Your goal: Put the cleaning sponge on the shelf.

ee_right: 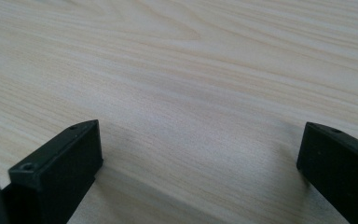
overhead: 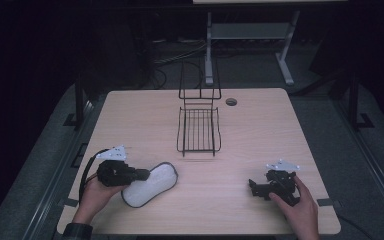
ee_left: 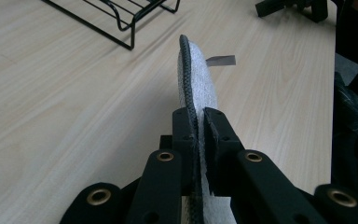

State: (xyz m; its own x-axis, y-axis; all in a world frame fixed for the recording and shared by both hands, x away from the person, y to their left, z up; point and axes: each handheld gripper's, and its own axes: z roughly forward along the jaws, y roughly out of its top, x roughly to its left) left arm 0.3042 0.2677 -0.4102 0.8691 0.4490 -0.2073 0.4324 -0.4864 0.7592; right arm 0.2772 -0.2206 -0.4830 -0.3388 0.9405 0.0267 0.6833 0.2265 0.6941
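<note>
White insole (ee_left: pixel 200 84) between left gripper (ee_left: pixel 198 126) pads

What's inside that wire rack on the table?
Nothing shows in the rack; bare table is visible through its wires. The left tongs grip a white insole nearby.

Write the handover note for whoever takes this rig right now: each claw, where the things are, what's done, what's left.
Left claw: shut on the near edge of the white insole, pads pinching its dark rim; in the left gripper view the insole stands on edge.
Right claw: open, nothing between the jaws, low over bare table at the near right.
Wire rack: black, mid-table, farther from the person than the insole, nothing in it.
Done: insole gripped.
Left: probably carry the insole to the rack and set it in; the right claw is free to help.
</note>
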